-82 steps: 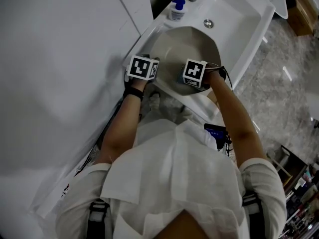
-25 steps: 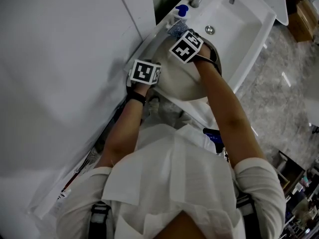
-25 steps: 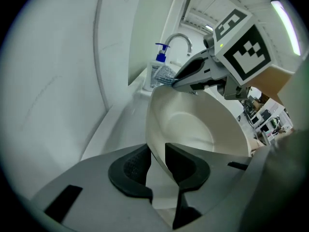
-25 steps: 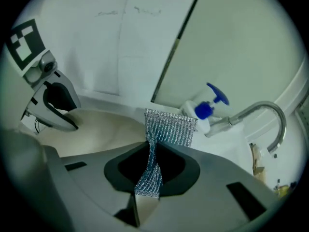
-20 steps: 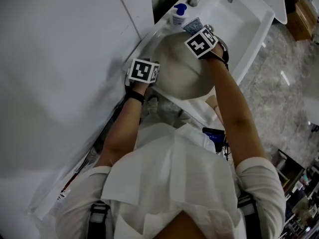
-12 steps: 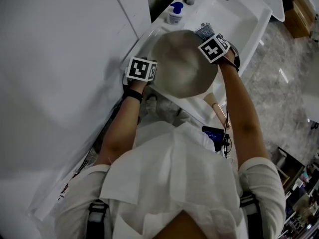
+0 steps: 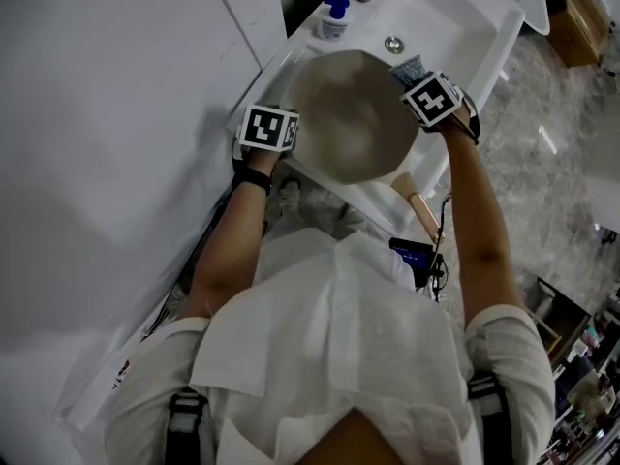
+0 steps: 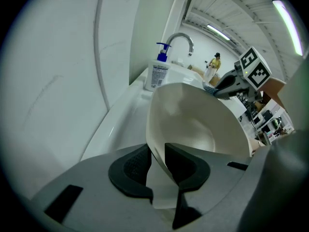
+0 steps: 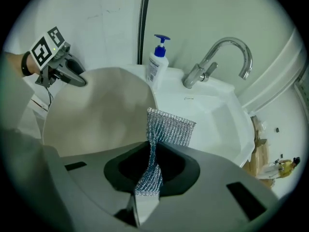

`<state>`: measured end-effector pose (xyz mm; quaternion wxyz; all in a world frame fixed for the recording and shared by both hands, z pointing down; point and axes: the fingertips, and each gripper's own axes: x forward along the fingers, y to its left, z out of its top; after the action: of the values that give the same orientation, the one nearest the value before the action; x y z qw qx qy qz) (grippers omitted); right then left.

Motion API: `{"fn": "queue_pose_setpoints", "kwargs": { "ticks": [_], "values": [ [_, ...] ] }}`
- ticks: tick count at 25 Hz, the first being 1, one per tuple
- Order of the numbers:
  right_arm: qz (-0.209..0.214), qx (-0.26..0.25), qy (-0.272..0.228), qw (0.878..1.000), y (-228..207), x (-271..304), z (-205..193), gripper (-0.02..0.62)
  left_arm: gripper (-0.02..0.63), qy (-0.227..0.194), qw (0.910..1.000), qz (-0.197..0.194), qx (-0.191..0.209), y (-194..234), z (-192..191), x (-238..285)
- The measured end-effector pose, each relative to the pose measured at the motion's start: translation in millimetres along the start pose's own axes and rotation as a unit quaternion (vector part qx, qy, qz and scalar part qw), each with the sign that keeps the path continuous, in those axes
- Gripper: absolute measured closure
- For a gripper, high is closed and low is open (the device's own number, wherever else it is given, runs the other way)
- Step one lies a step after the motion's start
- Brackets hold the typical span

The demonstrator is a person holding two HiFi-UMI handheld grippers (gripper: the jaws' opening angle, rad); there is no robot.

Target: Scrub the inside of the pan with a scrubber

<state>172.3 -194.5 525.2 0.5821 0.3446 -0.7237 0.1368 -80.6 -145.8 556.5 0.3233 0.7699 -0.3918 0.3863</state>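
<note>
A cream pan (image 7: 347,114) is held tilted over the white sink (image 7: 455,17), its wooden handle (image 7: 417,203) pointing towards the person. My left gripper (image 7: 284,136) is shut on the pan's near left rim; in the left gripper view the jaws (image 8: 155,161) pinch the thin wall of the pan (image 8: 198,124). My right gripper (image 7: 418,83) is shut on a silver mesh scrubber (image 7: 409,67) at the pan's far right rim. Seen from the right gripper view, the scrubber (image 9: 166,127) sticks out of the gripper (image 9: 150,170) beside the edge of the pan (image 9: 96,112).
A soap pump bottle (image 7: 332,22) with a blue top stands on the sink's back ledge, next to the chrome faucet (image 9: 217,57). The drain (image 7: 392,44) lies beyond the pan. A white wall (image 7: 107,95) runs along the left. The person's torso fills the lower head view.
My right gripper carried the scrubber from the pan's far left, near the soap bottle, rightwards along the far rim to its right side. The left gripper kept its hold.
</note>
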Motion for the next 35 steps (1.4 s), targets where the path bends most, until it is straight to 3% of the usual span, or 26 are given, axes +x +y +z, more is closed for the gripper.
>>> {"fn": "queue_pose_setpoints", "kwargs": {
  "ticks": [4, 8, 14, 17, 23, 28, 35],
  "values": [
    [-0.007, -0.005, -0.027, 1.0, -8, 3, 11, 0.546, 0.508, 0.001, 1.0, 0.002, -0.003, 0, 0, -1],
    [0.043, 0.01, -0.003, 0.999, 27, -5, -24, 0.546, 0.511, 0.0, 1.0, 0.002, -0.007, 0, 0, -1],
    [0.026, 0.011, -0.007, 1.0, 47, -28, -62, 0.548, 0.511, 0.0, 1.0, 0.004, -0.007, 0, 0, -1],
    [0.055, 0.026, 0.026, 0.998, 67, -29, -79, 0.548, 0.511, 0.0, 1.0, 0.003, -0.006, 3, -1, 2],
    [0.031, 0.014, 0.016, 0.999, 35, -12, -54, 0.548, 0.512, 0.002, 1.0, 0.004, -0.004, 5, 2, 7],
    [0.075, 0.035, 0.045, 0.996, 71, -23, -81, 0.548, 0.512, 0.002, 1.0, 0.005, -0.008, 4, 0, 7],
    [0.052, -0.01, 0.03, 0.998, 104, -37, -98, 0.546, 0.514, 0.0, 0.9999, 0.01, -0.005, 6, 2, 7]
  ]
}}
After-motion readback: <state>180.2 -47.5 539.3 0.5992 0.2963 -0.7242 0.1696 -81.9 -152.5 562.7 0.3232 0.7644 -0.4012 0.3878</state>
